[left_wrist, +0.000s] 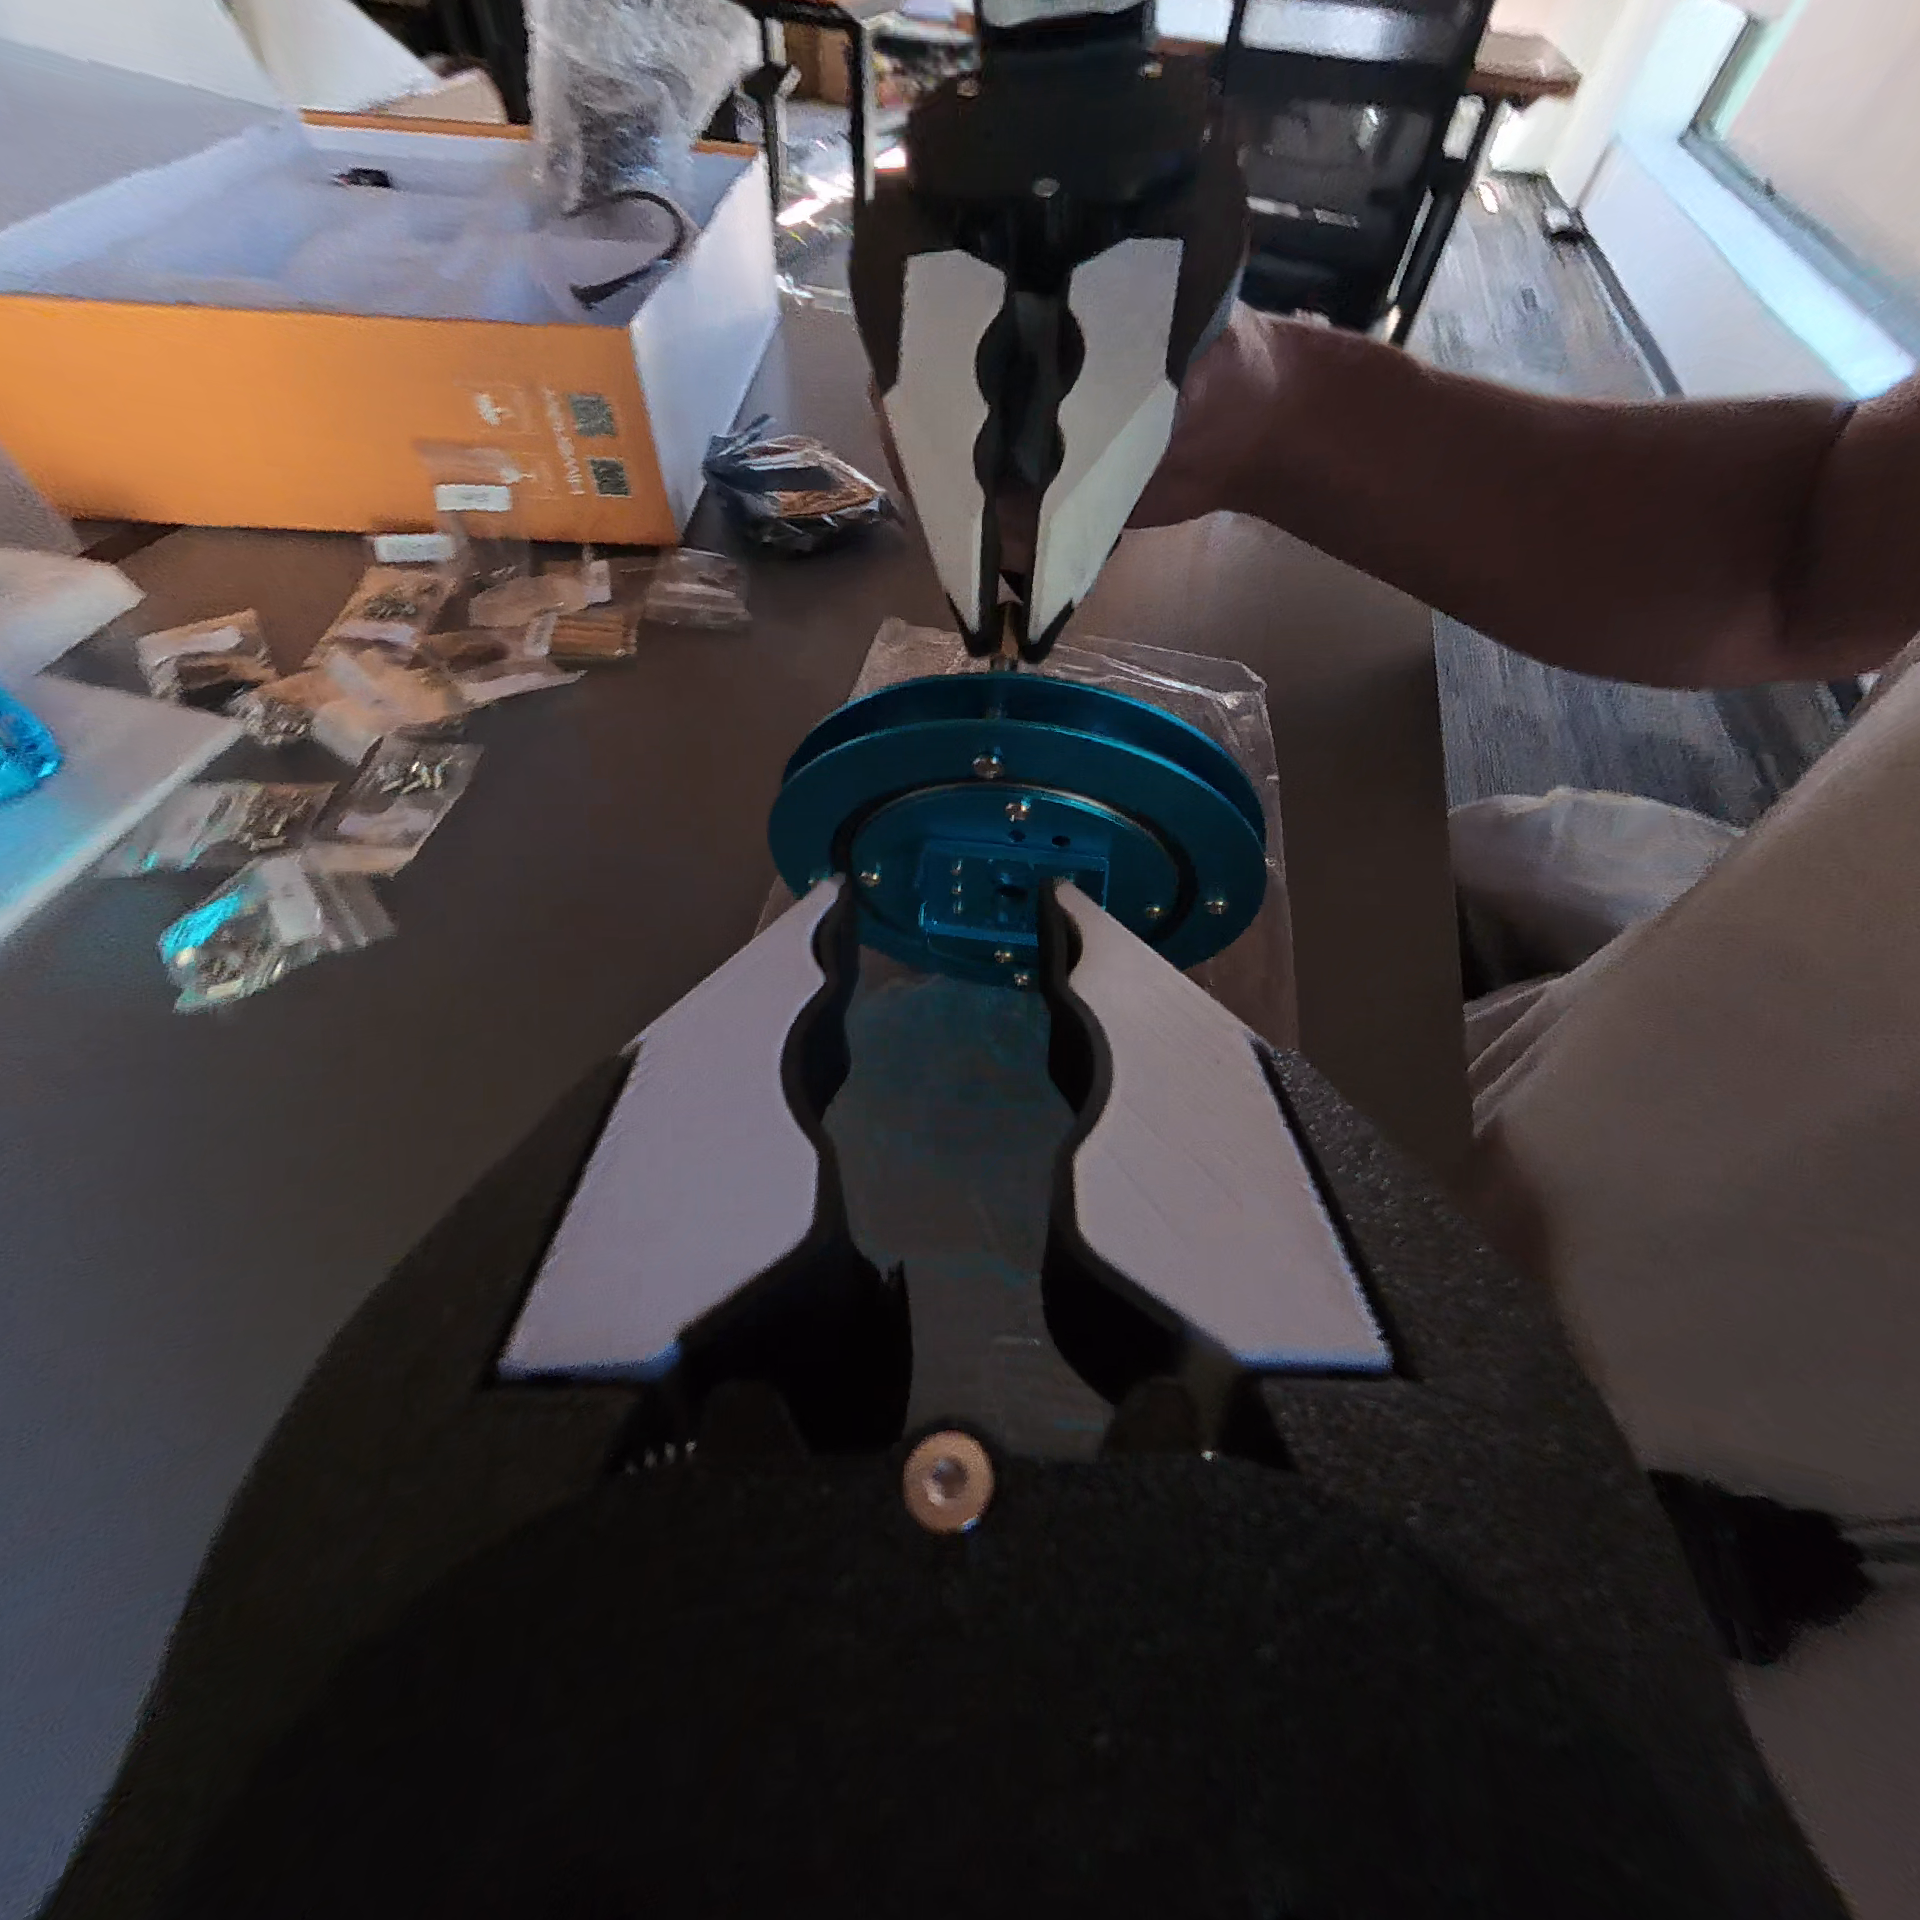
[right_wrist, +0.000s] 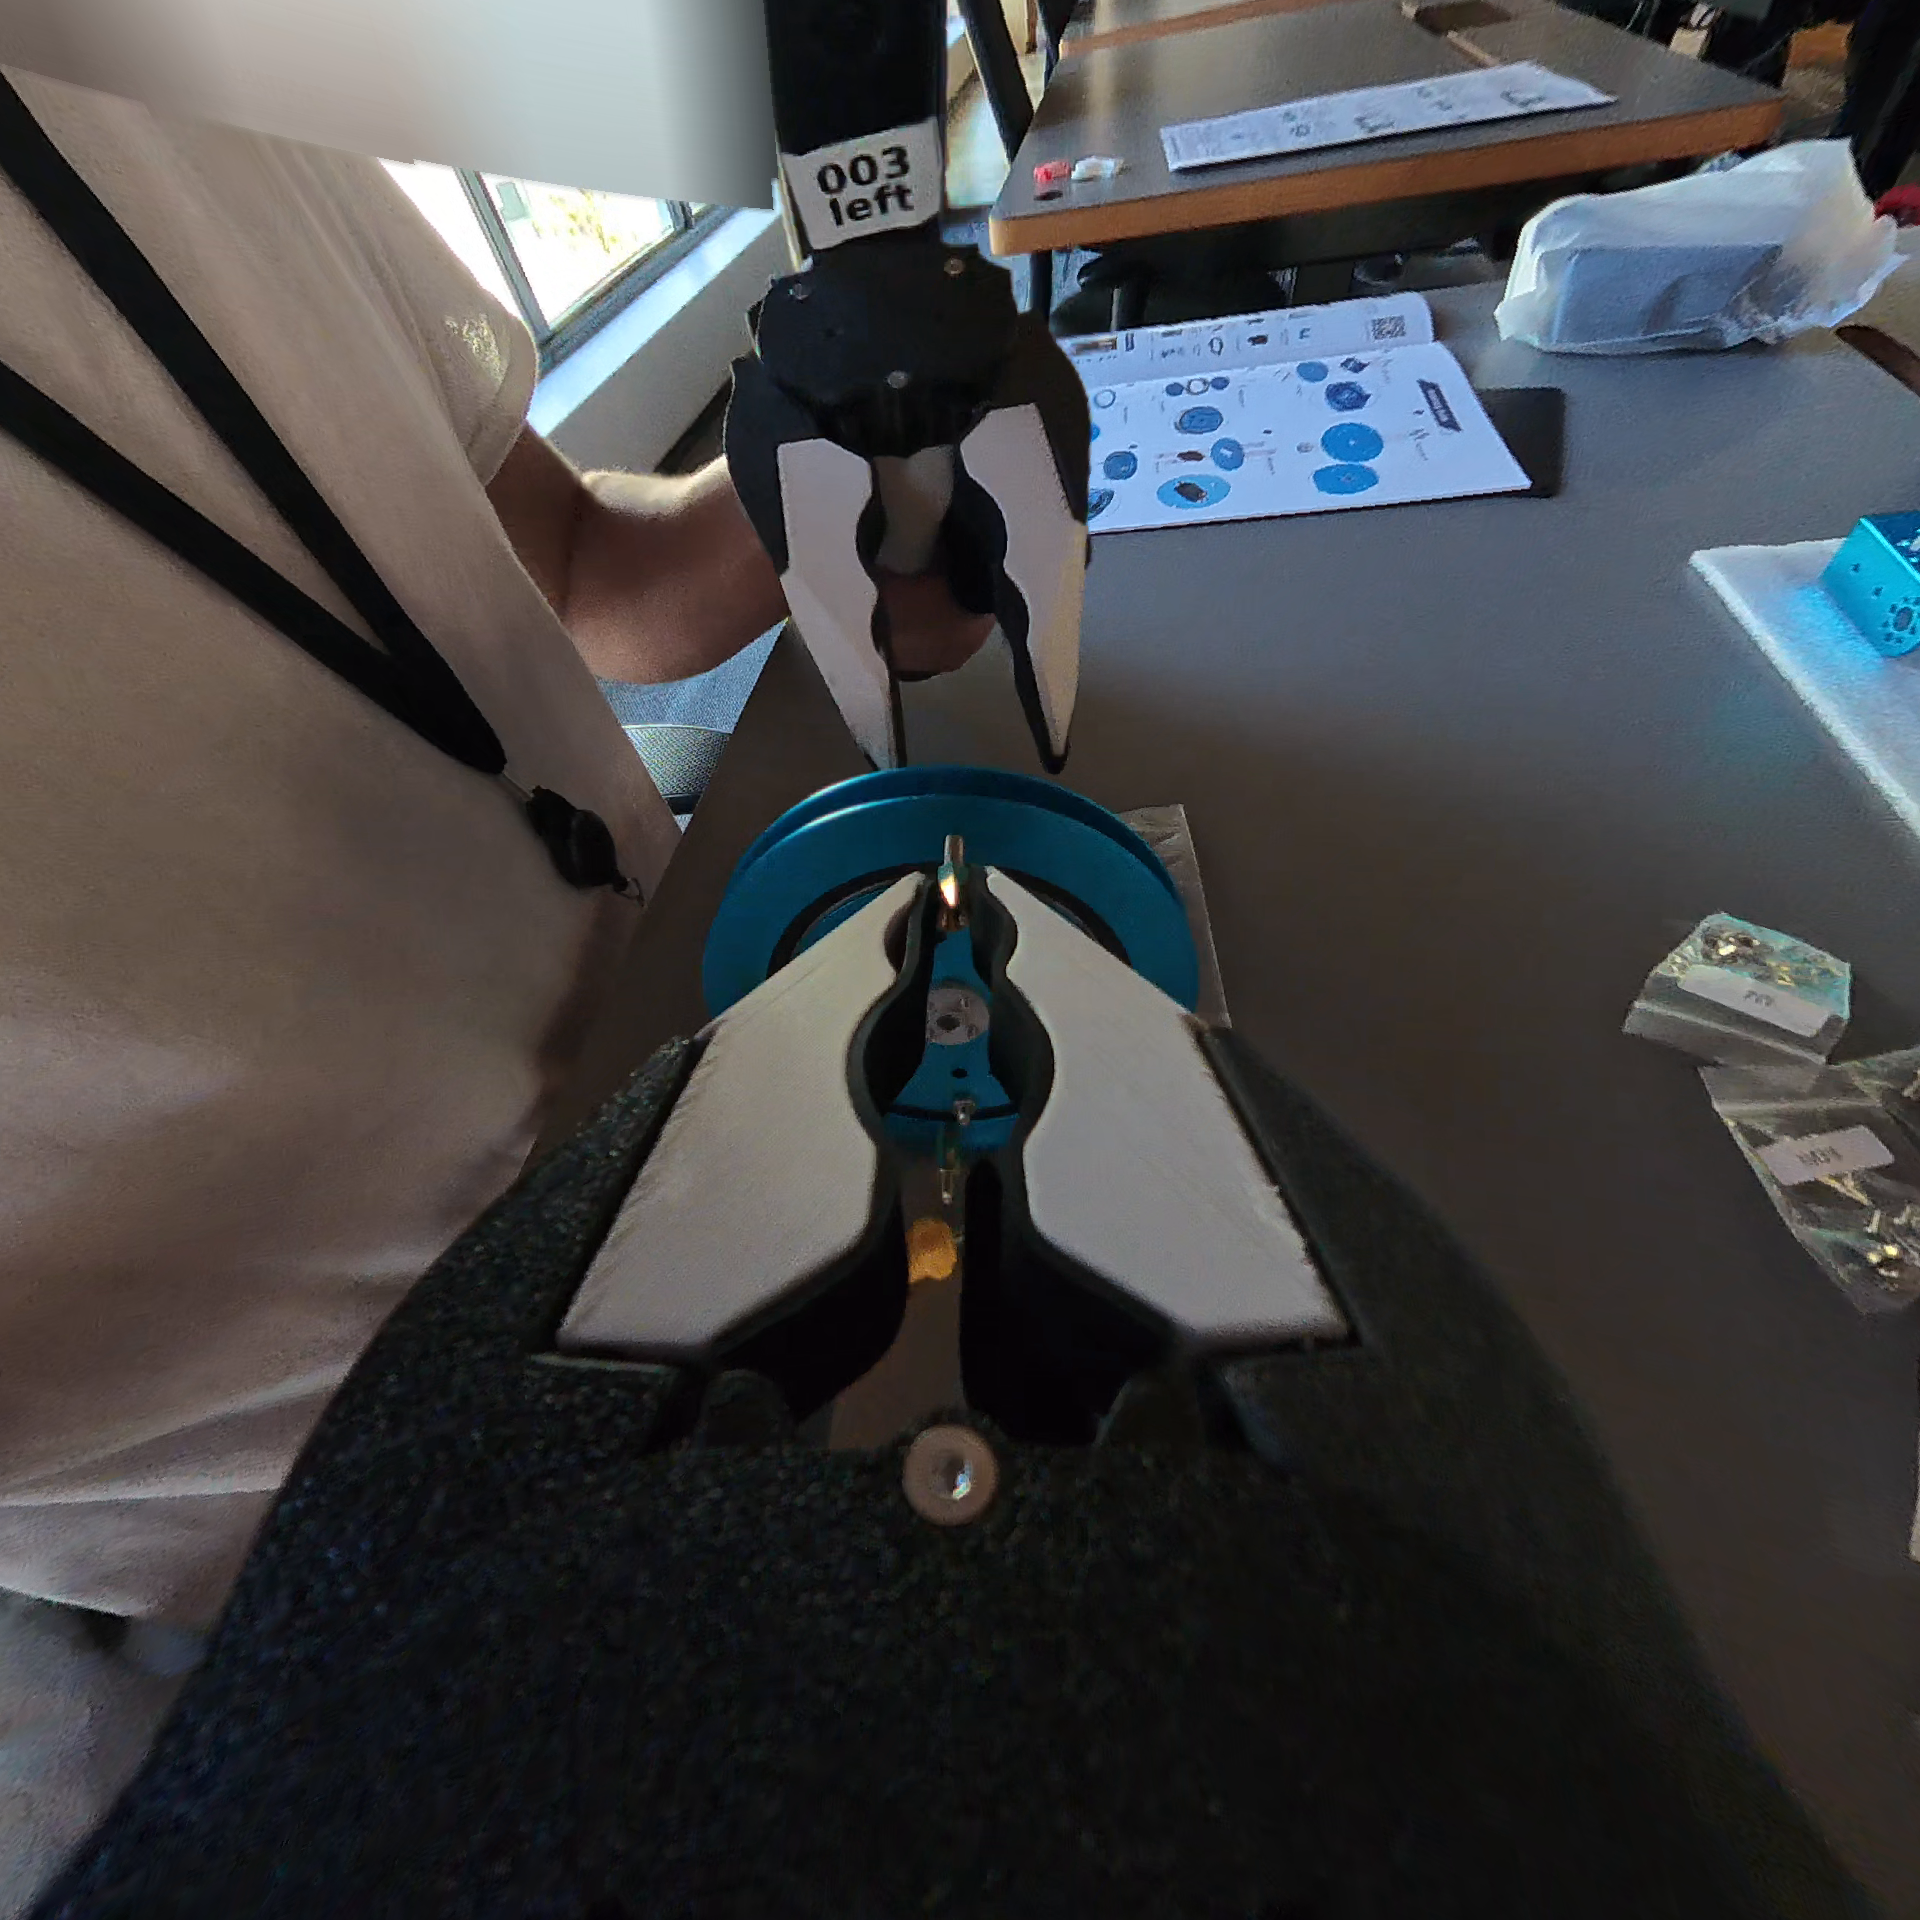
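Centrally, we found a blue flanged wheel assembly (left_wrist: 1018, 831) standing on edge over a clear plastic bag (left_wrist: 1236, 696) on the grey table (left_wrist: 520, 1039). The left gripper (left_wrist: 948, 891) stood partly open, its fingers straddling the square hub block without clearly clamping it. The right gripper (right_wrist: 954, 894) was nearly closed, pinching a small metal screw (right_wrist: 953, 883) against the wheel's opposite face. Bagged fasteners (left_wrist: 343, 727) lay beside an orange box (left_wrist: 312, 405).

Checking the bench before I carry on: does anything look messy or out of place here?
Yes: many small clear hardware bags lie scattered and overlapping on the dark table beside the open orange box, not sorted. The blue pulley wheel between both grippers looks intact.
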